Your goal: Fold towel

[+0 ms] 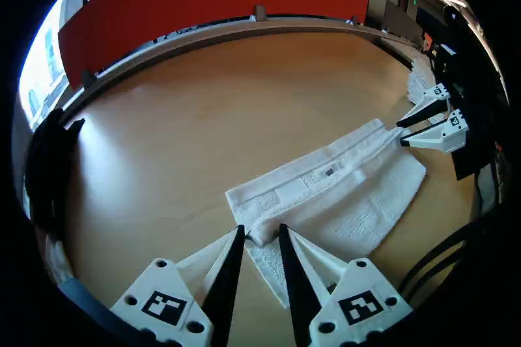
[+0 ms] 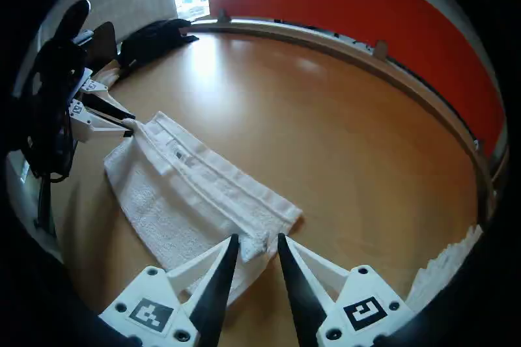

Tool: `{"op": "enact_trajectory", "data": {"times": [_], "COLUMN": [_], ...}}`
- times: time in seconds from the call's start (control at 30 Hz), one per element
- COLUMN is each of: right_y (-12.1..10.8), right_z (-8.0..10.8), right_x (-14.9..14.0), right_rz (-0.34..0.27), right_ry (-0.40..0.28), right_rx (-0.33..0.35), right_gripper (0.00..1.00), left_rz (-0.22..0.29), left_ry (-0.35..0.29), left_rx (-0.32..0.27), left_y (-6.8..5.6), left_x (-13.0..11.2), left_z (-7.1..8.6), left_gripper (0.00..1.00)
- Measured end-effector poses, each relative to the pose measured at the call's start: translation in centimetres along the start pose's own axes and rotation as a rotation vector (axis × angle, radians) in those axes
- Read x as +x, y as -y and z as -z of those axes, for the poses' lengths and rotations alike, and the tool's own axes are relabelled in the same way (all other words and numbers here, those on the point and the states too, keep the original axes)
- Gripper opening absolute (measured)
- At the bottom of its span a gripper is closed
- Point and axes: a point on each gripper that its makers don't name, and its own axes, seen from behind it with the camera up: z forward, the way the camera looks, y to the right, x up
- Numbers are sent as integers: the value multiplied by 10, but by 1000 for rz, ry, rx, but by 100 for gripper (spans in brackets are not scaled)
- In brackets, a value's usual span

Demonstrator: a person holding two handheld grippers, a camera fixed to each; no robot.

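You hold the left gripper (image 1: 260, 230) low over the light wooden table (image 1: 215, 106), its tongs clamped on the near corner of the long white terry towel (image 1: 338, 197) lying folded there. The right gripper (image 2: 255, 237) pinches the opposite end. The left gripper view shows that far grip side-on, while the right gripper view shows the cloth bunched between the tips.

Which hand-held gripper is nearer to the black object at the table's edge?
Left. The left hand-held gripper is at the towel end close to the black object; the right hand-held gripper is at the opposite end, farther away.
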Motion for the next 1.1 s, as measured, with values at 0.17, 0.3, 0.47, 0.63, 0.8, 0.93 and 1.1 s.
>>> {"op": "enact_trajectory", "data": {"times": [0.17, 0.3, 0.47, 0.63, 0.8, 0.93, 1.1], "right_y": [-13, -21, -29, -33, -35, -36, -34], "right_z": [-3, -6, -6, -5, -3, -1, 4], "right_x": [1, 1, 6, 11, 13, 13, 11], "right_rz": [-9, -18, -29, -27, -21, -19, -26], "right_ry": [3, 8, -4, -15, -25, -30, -34], "right_rx": [-50, -83, -111, -122, -130, -133, -132], "right_gripper": [73, 88, 90, 97, 98, 98, 98], "left_rz": [1, 15, 33, 38, 45, 51, 55], "left_ry": [-3, 0, -1, -5, -13, -22, -28], "left_rx": [17, 22, 31, 53, 63, 68, 70], "left_y": [6, 9, 14, 22, 26, 29, 29], "left_x": [5, 6, 8, 10, 13, 15, 15], "left_z": [-4, -5, -4, -3, -1, 2, 7], "left_gripper": [46, 50, 69, 84, 91, 92, 92]}}
